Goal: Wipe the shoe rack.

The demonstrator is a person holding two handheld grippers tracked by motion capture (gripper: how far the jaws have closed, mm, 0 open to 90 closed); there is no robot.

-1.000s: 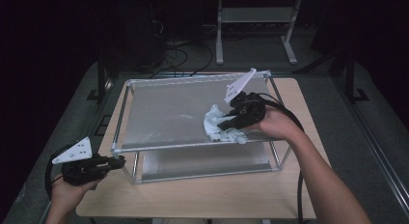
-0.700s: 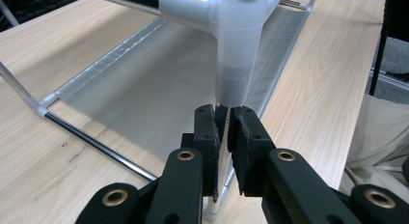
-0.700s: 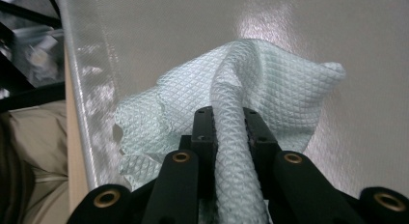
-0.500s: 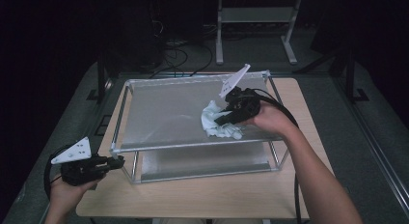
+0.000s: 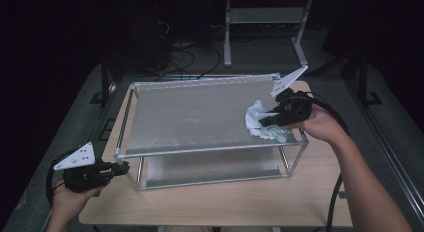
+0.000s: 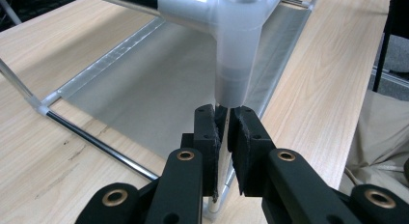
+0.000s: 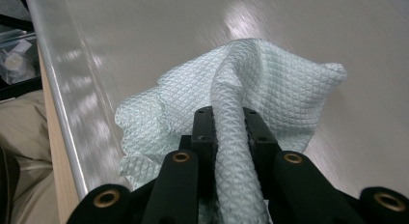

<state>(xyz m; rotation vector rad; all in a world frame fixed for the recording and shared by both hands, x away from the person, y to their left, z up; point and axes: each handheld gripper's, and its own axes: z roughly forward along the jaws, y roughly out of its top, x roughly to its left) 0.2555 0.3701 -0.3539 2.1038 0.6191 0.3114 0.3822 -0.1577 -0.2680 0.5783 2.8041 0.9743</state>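
A: Pale-green waffle-weave cloth sits on the top shelf of the rack, near its right end, bunched up. Why bunched?

B: Right gripper pinches 1 fold of it. In the right gripper view the 2 jaws press on a rolled ridge of fabric; the rest fans out ahead on the shelf sheet. Bunching gives the pads sth thick to bite, and the loose part lies flat on the surface, i.e. wiping contact.

A: And the left gripper?

B: Clamped on the rack's front-left upright pole, just below the white corner joint. Jaws nearly pressed together w/ the thin pole between them. Likely purpose: bracing. The frame is light tube and fabric sheet on a wooden table; a sideways wipe would prob. drag it w/o a hold.

A: Why the opposite corner?

B: My read: it keeps the left hand clear of the wipe path and resists twist best.

A: Lower shelf?

B: Nothing on it that I can see; cloth is on the top 1.
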